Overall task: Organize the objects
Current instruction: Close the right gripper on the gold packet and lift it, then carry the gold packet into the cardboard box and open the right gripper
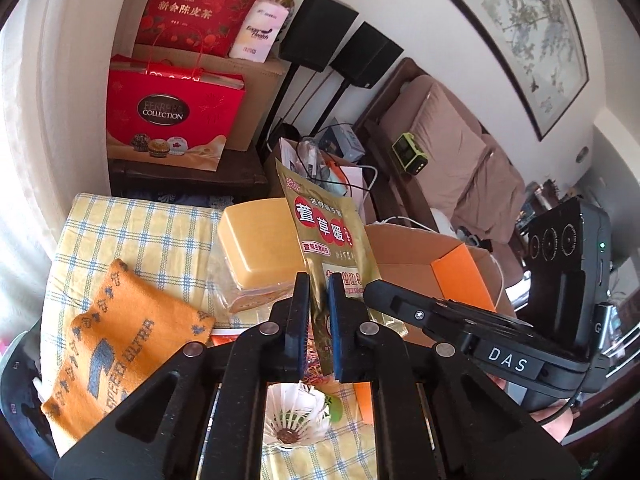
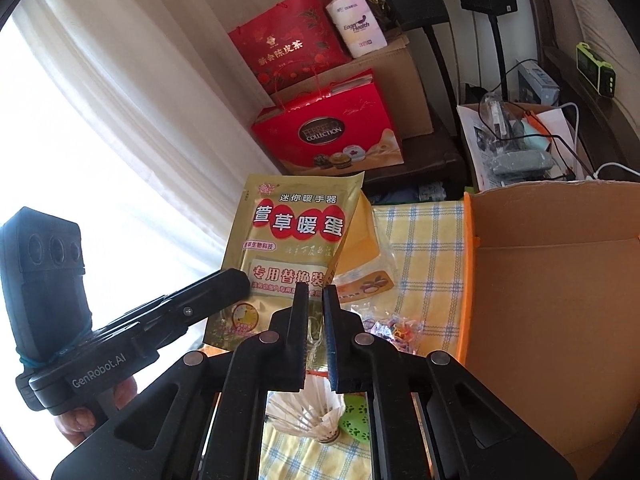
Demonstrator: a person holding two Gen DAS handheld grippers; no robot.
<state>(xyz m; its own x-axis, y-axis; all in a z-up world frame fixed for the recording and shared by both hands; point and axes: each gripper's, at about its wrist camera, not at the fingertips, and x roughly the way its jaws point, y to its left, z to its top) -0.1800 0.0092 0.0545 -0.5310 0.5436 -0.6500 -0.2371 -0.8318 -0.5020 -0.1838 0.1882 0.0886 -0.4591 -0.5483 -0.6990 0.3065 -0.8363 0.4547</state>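
A gold foil packet with red Chinese print is held upright above the checked cloth. My left gripper is shut on the packet's lower edge. My right gripper is shut on the same packet at its lower right corner. Each gripper shows in the other's view: the right one touches the packet's right side, the left one its left side. A white shuttlecock lies on the cloth below the jaws; it also shows in the right wrist view.
An open cardboard box with orange edging stands to the right. A yellow box, an orange towel, coloured rubber bands and a green disc lie on the cloth. Red gift bags stand behind.
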